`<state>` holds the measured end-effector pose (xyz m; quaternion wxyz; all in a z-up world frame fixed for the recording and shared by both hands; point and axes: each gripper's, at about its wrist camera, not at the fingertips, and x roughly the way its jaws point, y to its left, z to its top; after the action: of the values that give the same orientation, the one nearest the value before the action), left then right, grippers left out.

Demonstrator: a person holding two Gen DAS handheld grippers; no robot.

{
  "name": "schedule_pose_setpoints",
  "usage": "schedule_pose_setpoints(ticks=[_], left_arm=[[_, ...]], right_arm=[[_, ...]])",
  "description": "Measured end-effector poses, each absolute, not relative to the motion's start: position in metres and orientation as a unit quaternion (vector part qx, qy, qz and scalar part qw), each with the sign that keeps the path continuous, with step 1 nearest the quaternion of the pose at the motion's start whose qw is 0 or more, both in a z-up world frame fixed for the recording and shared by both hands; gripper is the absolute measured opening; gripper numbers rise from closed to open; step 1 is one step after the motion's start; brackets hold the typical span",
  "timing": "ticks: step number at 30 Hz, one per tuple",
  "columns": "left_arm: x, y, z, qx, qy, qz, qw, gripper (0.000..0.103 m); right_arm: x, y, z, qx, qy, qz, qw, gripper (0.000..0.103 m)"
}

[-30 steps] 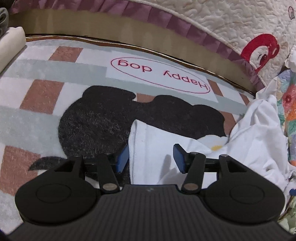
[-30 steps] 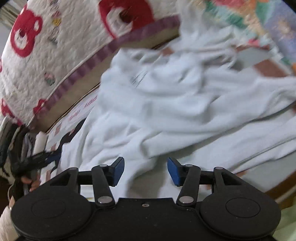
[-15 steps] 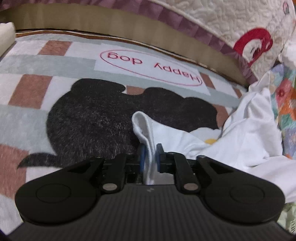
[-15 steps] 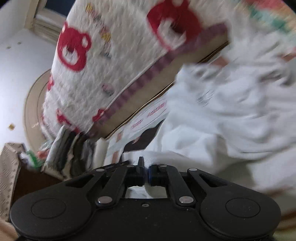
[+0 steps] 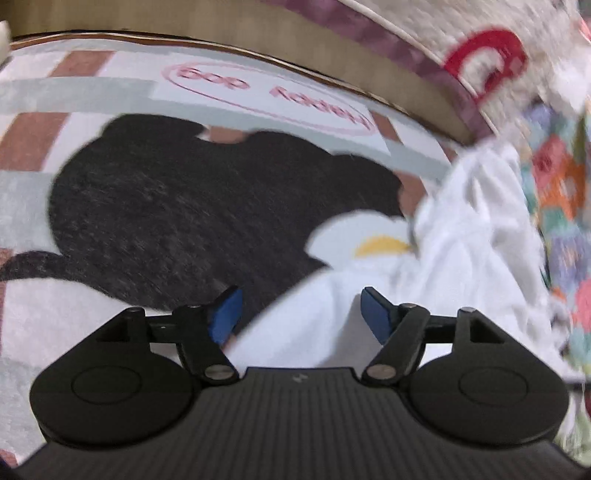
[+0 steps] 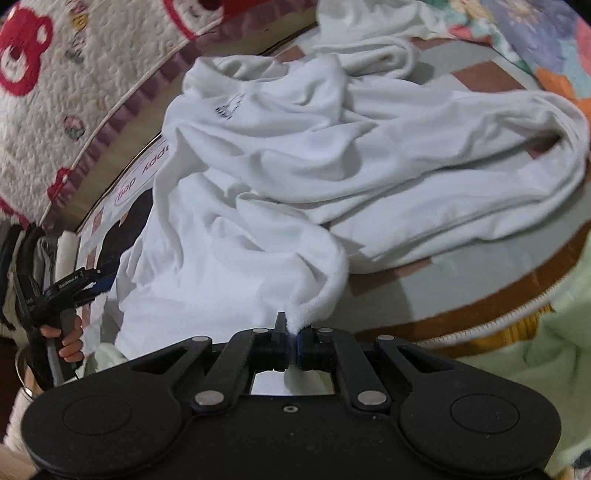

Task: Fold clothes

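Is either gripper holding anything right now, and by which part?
The right gripper pinches the white garment by its edge. The left gripper, opening, holds nothing.

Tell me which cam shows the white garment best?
Right wrist: nearly the whole crumpled white garment shows, its edge pinched in the right tongs. Left wrist shows only one blurred part, between the opening left tongs.

- Floor covered by a printed rug (image 5: 110,206): grey, white and brown blocks, a big black dog shape, pink oval with lettering.
- Rug edge meets a tan base board (image 5: 258,33) running along the far side.
- Above it, a cream quilted cover (image 6: 85,74) with red bear prints and a purple striped trim.
- Multicoloured floral quilt (image 5: 561,184) on the right side.
- Dim, even indoor light.
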<state>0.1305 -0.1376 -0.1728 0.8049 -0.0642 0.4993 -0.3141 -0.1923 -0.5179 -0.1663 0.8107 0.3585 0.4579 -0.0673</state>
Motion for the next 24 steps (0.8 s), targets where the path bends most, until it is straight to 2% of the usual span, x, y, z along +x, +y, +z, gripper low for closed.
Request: schedule_pose_setpoints(ticks=[3,4,5,6,7,8,9,10,12,13,14,15,16,17,18,19,20,23,24], left_arm=[[0.117,-0.147,-0.173,-0.015,0.488,-0.339,0.804,0.067],[0.112,-0.15,-0.172,0.008,0.479,-0.343,0.808,0.057],[0.106,-0.153,-0.172,0.031,0.471,-0.346,0.811,0.031],[0.101,-0.158,-0.172,0.056,0.467,-0.35,0.81,0.019],[0.096,-0.162,-0.171,0.073,0.462,-0.355,0.809,0.01],[0.093,-0.162,-0.169,0.076,0.459,-0.356,0.81,0.009],[0.09,-0.163,-0.167,0.079,0.456,-0.356,0.812,0.009],[0.088,-0.164,-0.166,0.081,0.453,-0.352,0.815,0.009],[0.086,-0.165,-0.167,0.078,0.454,-0.336,0.821,0.013],[0.087,-0.166,-0.17,0.072,0.459,-0.329,0.822,0.021],[0.089,-0.166,-0.171,0.063,0.462,-0.329,0.821,0.026],[0.091,-0.167,-0.171,0.053,0.465,-0.33,0.82,0.031],[0.093,-0.169,-0.171,0.042,0.471,-0.34,0.813,0.045],[0.095,-0.17,-0.171,0.032,0.477,-0.349,0.806,0.055],[0.097,-0.173,-0.171,0.033,0.482,-0.352,0.802,0.054],[0.099,-0.175,-0.169,0.033,0.486,-0.354,0.798,0.035],[0.1,-0.173,-0.16,0.031,0.485,-0.348,0.802,0.009],[0.104,-0.168,-0.132,0.024,0.48,-0.331,0.812,0.008],[0.102,-0.16,-0.111,0.013,0.453,-0.327,0.83,0.008]], right_arm=[[-0.191,-0.515,-0.169,0.343,0.461,-0.063,0.816,0.009],[-0.191,-0.515,-0.169,0.344,0.458,-0.064,0.817,0.01],[-0.192,-0.514,-0.17,0.345,0.456,-0.065,0.818,0.011],[-0.192,-0.514,-0.171,0.345,0.453,-0.068,0.819,0.012],[-0.192,-0.514,-0.174,0.349,0.449,-0.074,0.82,0.017],[-0.192,-0.514,-0.177,0.353,0.444,-0.081,0.82,0.035],[-0.192,-0.514,-0.18,0.356,0.44,-0.087,0.82,0.043],[-0.193,-0.514,-0.185,0.365,0.435,-0.09,0.818,0.048],[-0.194,-0.515,-0.196,0.387,0.423,-0.094,0.814,0.049],[-0.194,-0.515,-0.203,0.399,0.416,-0.095,0.811,0.049],[-0.191,-0.513,-0.208,0.401,0.413,-0.089,0.813,0.049],[-0.189,-0.511,-0.213,0.403,0.41,-0.082,0.814,0.04],[-0.184,-0.506,-0.213,0.379,0.416,-0.061,0.824,0.004],[-0.182,-0.501,-0.207,0.35,0.4,-0.054,0.845,0.005],[-0.181,-0.496,-0.2,0.32,0.384,-0.046,0.865,0.005],[-0.182,-0.499,-0.193,0.339,0.362,-0.036,0.868,0.005],[-0.183,-0.502,-0.185,0.357,0.339,-0.025,0.87,0.005],[-0.186,-0.506,-0.148,0.357,0.301,0.003,0.884,0.005],[-0.186,-0.506,-0.134,0.347,0.294,0.011,0.891,0.005]])
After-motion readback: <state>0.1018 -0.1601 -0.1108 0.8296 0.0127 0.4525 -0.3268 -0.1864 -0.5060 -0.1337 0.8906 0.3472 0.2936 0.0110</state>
